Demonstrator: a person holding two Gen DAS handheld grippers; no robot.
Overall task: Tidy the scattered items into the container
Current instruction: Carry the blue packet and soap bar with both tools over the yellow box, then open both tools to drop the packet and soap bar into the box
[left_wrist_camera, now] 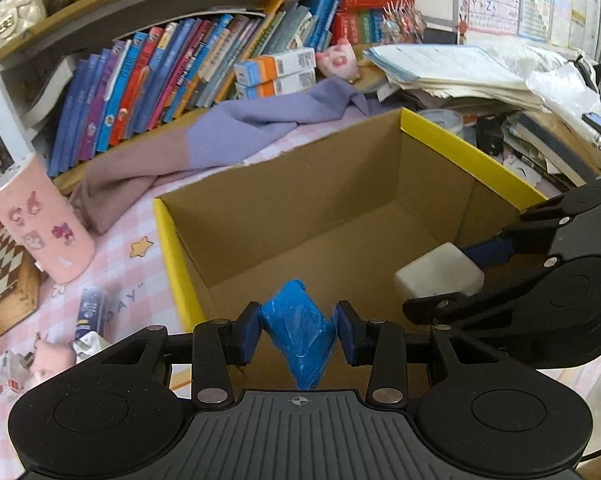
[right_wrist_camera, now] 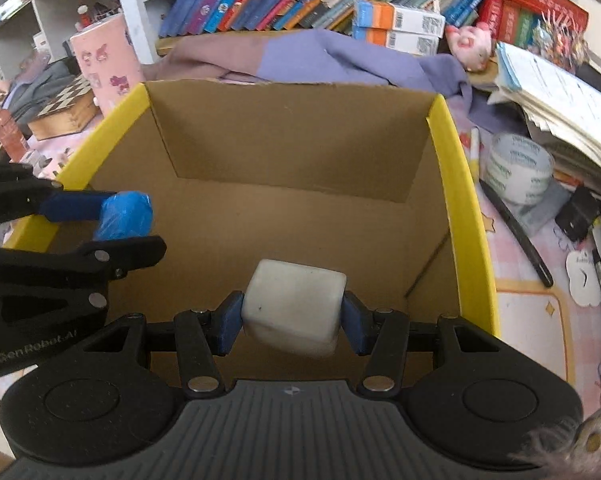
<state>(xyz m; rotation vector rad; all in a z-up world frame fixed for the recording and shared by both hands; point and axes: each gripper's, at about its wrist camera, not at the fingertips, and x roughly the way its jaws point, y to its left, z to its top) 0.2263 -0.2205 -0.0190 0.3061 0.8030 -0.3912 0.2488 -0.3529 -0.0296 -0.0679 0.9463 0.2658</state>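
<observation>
A cardboard box [left_wrist_camera: 460, 152] with yellow rims stands open in both views; its inside wall [right_wrist_camera: 284, 136] is bare brown. My left gripper [left_wrist_camera: 298, 330] is shut on a crumpled blue packet [left_wrist_camera: 300, 332], held over the box's near left corner. My right gripper [right_wrist_camera: 294, 316] is shut on a white block [right_wrist_camera: 296, 304], held over the box's near edge. In the left wrist view the white block [left_wrist_camera: 440, 272] shows at the right, and in the right wrist view the blue packet [right_wrist_camera: 124, 214] shows at the left. The box floor under both items is bare.
A purple cloth [left_wrist_camera: 236, 136] lies behind the box. A pink tumbler [left_wrist_camera: 40, 224], a chessboard box [left_wrist_camera: 0, 280] and small toys sit left of it. A tape roll [right_wrist_camera: 518, 168], pens and paper stacks [right_wrist_camera: 560, 92] crowd the right. Books fill the shelf [left_wrist_camera: 160, 72] behind.
</observation>
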